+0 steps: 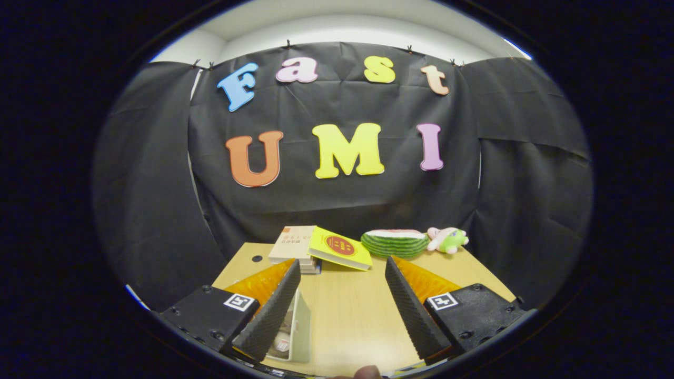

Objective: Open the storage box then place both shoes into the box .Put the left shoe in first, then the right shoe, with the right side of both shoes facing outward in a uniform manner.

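Two fingers (342, 287) spread, nothing between | storage box (297, 329) beside one | books (316, 247) beyond

You are working in a staged recording booth, not a lived-in room: black cloth (337, 200) is clipped up as a backdrop behind a pale wooden table (347, 310), with props at its far edge — stacked books (295, 247), a yellow book (339, 248), probably plush toys (416, 241).

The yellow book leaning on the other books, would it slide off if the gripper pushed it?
Probably. The yellow book rests tilted against the stack of books, so a push could slide it down. It looks stiff and flat, unlikely to roll. The gripper is open, well short of it.
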`<state>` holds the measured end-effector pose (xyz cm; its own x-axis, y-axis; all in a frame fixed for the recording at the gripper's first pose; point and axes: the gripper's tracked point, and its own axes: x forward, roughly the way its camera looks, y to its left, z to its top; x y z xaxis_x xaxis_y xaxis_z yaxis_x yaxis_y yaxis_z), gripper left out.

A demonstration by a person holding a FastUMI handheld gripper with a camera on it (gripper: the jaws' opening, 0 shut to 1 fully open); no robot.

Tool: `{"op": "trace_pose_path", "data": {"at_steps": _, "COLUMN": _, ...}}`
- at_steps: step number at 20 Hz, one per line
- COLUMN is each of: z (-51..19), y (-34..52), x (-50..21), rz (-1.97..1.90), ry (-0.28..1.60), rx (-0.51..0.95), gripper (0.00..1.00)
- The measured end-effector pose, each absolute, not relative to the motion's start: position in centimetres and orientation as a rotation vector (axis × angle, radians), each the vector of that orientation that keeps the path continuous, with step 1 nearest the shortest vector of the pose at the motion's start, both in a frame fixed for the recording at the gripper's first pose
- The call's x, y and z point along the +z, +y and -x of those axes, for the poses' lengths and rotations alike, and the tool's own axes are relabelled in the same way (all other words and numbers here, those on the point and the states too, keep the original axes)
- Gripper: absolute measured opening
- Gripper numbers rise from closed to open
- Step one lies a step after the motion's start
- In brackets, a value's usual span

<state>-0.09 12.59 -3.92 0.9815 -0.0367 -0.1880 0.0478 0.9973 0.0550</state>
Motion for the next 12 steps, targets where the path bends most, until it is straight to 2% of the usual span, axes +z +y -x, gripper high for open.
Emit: {"op": "trace_pose_path", "data": {"at_steps": 12, "z": 0.20, "y": 12.66, "x": -3.72, "rz": -0.060, "ry": 0.192, "rx": -0.031, "gripper": 1.00}}
